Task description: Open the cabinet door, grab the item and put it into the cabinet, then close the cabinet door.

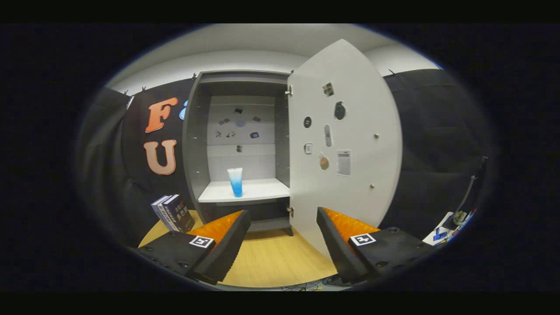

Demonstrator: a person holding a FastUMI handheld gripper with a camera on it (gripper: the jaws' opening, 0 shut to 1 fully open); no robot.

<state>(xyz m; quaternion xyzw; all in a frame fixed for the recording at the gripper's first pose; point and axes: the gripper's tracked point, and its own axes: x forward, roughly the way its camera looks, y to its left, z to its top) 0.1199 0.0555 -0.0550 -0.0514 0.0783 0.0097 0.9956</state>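
Cabinet (238, 131) stands on wooden table (271, 258); tool (283, 223) spread, empty.

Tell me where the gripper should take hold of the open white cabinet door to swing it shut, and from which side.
Judging by its pose, best at the free edge of the white cabinet door, opposite the hinges by the grey cabinet. The door stands wide open, so push its outer face from the right, swinging it leftwards. The gripper is open and holds nothing; the blue tube stands on the shelf.

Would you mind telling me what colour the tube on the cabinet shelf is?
White on top fading to blue below, clearest in the gripper view: tube.
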